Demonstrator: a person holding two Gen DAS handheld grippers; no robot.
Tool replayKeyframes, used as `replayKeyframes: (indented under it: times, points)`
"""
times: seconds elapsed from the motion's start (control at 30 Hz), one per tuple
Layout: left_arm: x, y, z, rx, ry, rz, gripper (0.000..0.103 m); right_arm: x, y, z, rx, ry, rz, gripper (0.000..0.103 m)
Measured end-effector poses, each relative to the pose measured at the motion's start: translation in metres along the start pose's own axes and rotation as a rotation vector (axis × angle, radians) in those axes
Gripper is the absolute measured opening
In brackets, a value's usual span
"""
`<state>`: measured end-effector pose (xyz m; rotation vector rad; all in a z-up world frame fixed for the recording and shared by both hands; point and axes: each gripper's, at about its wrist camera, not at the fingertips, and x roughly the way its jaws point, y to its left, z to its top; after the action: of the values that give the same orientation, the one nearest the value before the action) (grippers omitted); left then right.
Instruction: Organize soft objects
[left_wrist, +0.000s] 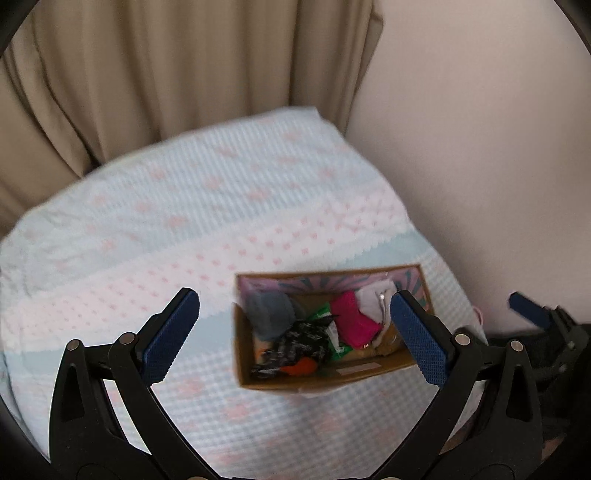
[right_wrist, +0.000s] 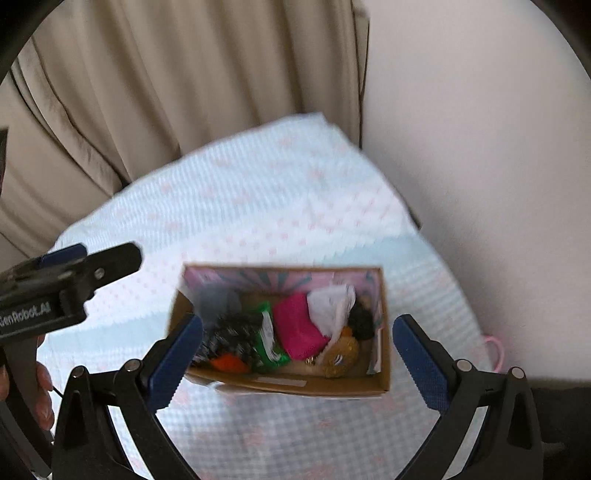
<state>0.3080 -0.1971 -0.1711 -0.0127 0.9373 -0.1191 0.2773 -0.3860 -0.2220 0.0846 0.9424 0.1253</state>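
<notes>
An open cardboard box sits on a light blue bedcover with pink dots. Inside lie several soft items: a magenta cloth, a white cloth, a grey piece, a black-and-white patterned piece, a green packet, an orange item and a golden plush. My left gripper is open and empty above the box. My right gripper is open and empty, its jaws straddling the box.
Beige curtains hang behind the bed and a pale wall stands to the right. The right gripper shows at the right edge of the left wrist view; the left gripper shows at the left of the right wrist view.
</notes>
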Motion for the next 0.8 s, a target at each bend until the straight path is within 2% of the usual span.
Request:
replayKeyframes:
  times: [0.23,0.43,0.63,0.8]
  points:
    - [-0.129,0.024,-0.011,0.049,-0.212,0.046,0.103,-0.133,0.040,0.015,0.003,-0.236,-0.009,0.102]
    - [-0.213,0.048,-0.031,0.003,-0.362,0.031,0.103,-0.215,0.078,0.005,-0.039,-0.395,-0.048,0.102]
    - [-0.269,0.061,-0.056,-0.015,-0.482,0.018,0.103,-0.255,0.100,-0.015,-0.044,-0.465,-0.061,0.102]
    - [-0.289,0.058,-0.072,0.025,-0.544,0.042,0.103,-0.271,0.111,-0.035,-0.051,-0.513,-0.080,0.102]
